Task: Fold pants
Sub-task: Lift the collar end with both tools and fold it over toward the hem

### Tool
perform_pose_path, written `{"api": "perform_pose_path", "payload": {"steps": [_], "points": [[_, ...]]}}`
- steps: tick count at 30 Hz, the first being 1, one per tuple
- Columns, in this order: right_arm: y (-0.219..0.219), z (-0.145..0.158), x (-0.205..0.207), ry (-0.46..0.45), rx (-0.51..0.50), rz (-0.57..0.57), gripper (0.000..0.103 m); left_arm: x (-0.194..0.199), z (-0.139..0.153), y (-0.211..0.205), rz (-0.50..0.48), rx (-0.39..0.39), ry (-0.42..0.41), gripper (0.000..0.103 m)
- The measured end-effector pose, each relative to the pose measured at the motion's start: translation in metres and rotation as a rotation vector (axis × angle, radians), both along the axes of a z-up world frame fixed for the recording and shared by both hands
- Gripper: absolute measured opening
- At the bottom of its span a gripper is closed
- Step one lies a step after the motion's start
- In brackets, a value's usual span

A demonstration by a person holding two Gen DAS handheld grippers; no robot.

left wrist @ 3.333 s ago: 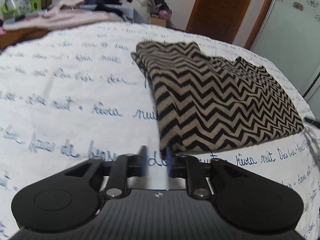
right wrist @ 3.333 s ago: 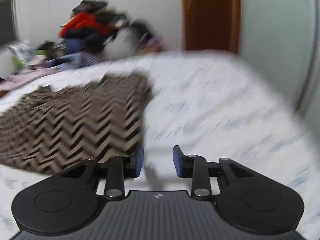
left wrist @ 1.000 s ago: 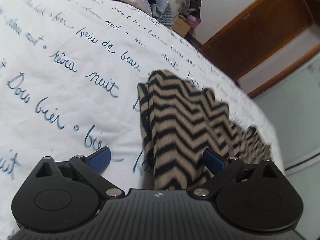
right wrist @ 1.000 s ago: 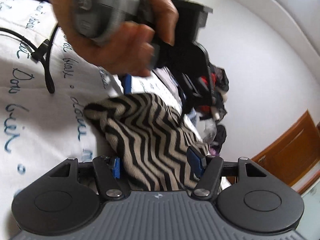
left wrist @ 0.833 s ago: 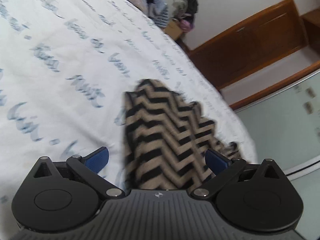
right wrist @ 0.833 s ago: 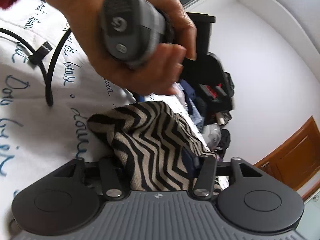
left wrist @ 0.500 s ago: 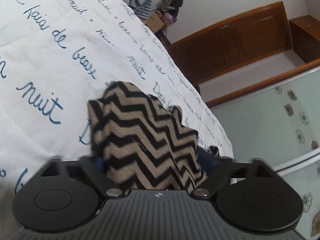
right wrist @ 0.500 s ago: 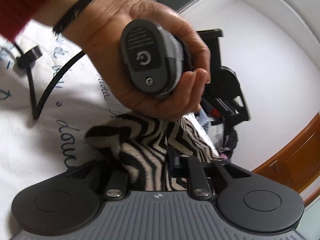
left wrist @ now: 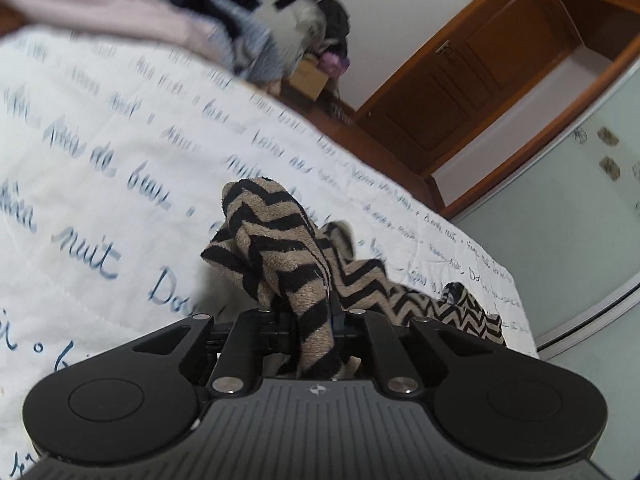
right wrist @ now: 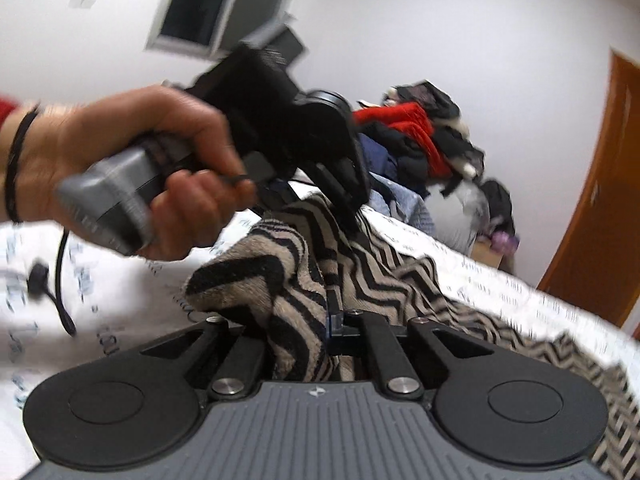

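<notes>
Both grippers now clamped vs spread 1 s ago: left gripper (left wrist: pixel 314 320) & right gripper (right wrist: pixel 298 330) pinch pants (left wrist: pixel 276 252) edge, lifted off bedspread (left wrist: pixel 100 168).

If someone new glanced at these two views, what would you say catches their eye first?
The black-and-beige zigzag pants, bunched up off the white script-printed bedspread and pinched in both the left gripper and right gripper. Next, the left hand looming large at the left of the right wrist view, and the red clothes pile behind.
</notes>
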State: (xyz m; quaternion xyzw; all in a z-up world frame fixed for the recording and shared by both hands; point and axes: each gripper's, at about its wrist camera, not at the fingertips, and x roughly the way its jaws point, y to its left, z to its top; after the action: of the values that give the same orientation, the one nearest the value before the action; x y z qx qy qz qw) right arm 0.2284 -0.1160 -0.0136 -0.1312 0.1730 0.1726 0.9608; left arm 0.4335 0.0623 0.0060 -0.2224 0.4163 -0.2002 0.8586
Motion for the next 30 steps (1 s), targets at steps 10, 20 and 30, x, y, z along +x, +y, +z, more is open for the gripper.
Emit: {"api": "perform_pose_path", "payload": {"steps": [10, 20, 30], "points": [[-0.069, 0.024, -0.020, 0.001, 0.172, -0.082, 0.006, -0.024, 0.054, -0.076, -0.051, 0.085, -0.135, 0.013], [-0.137, 0.030, -0.035, -0.004, 0.214, -0.195, 0.006, -0.039, 0.067, -0.177, -0.158, 0.174, -0.217, 0.013], [-0.196, 0.020, -0.056, 0.052, 0.311, -0.313, 0.006, -0.039, 0.042, -0.256, -0.265, 0.201, -0.174, 0.013]]}}
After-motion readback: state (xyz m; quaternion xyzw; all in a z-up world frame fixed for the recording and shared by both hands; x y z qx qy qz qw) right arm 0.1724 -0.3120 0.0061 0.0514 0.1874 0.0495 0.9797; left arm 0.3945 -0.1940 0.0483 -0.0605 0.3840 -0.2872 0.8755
